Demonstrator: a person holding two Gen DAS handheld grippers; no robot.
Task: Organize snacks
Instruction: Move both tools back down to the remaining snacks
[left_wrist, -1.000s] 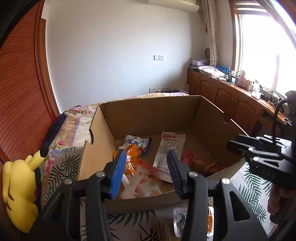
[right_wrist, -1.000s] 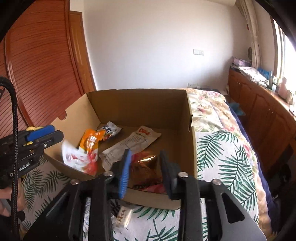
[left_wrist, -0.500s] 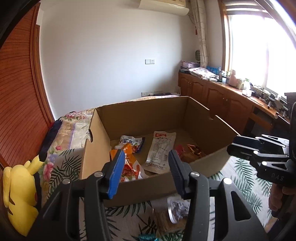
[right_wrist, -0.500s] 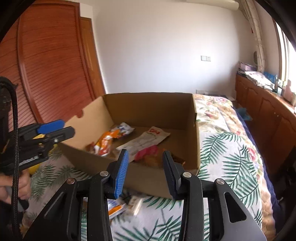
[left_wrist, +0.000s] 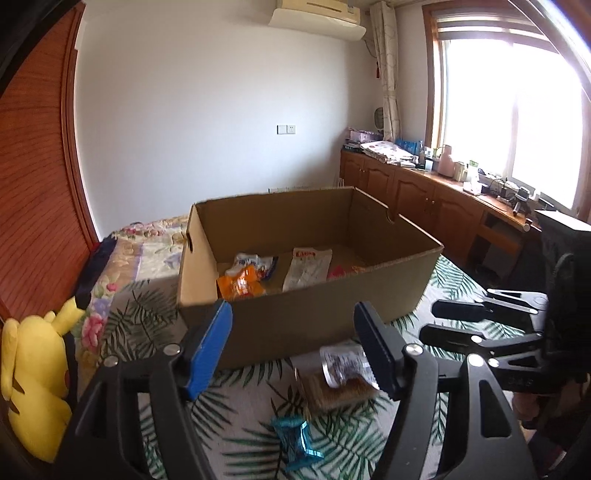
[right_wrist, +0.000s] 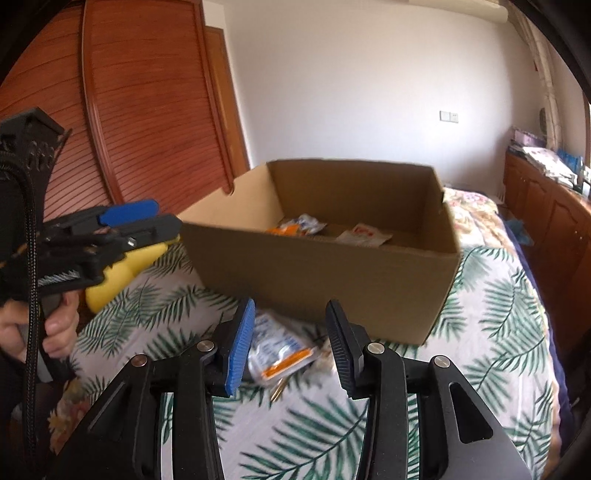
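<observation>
Now both hand-held grippers hang empty over the bed: the left hand-held gripper (left_wrist: 293, 350) is opening, the right hand-held gripper (right_wrist: 290, 345) opening slightly, toward loose snack packets (left_wrist: 345, 367) just ahead; the cardboard box (left_wrist: 314, 321) beyond collects them.

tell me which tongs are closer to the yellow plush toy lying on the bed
Left. The left tongs, jaws opening and empty, hang just beside the yellow plush toy; the right tongs sit farther across the bed, by a white-and-orange snack packet before the brown cardboard box.

Left gripper (left_wrist: 293, 347) empty, jaws opening, facing cardboard box (left_wrist: 317, 314) holding snack packets (left_wrist: 242, 282); teal wrapper (left_wrist: 295, 441) on bedspread (left_wrist: 147, 317) below.
</observation>
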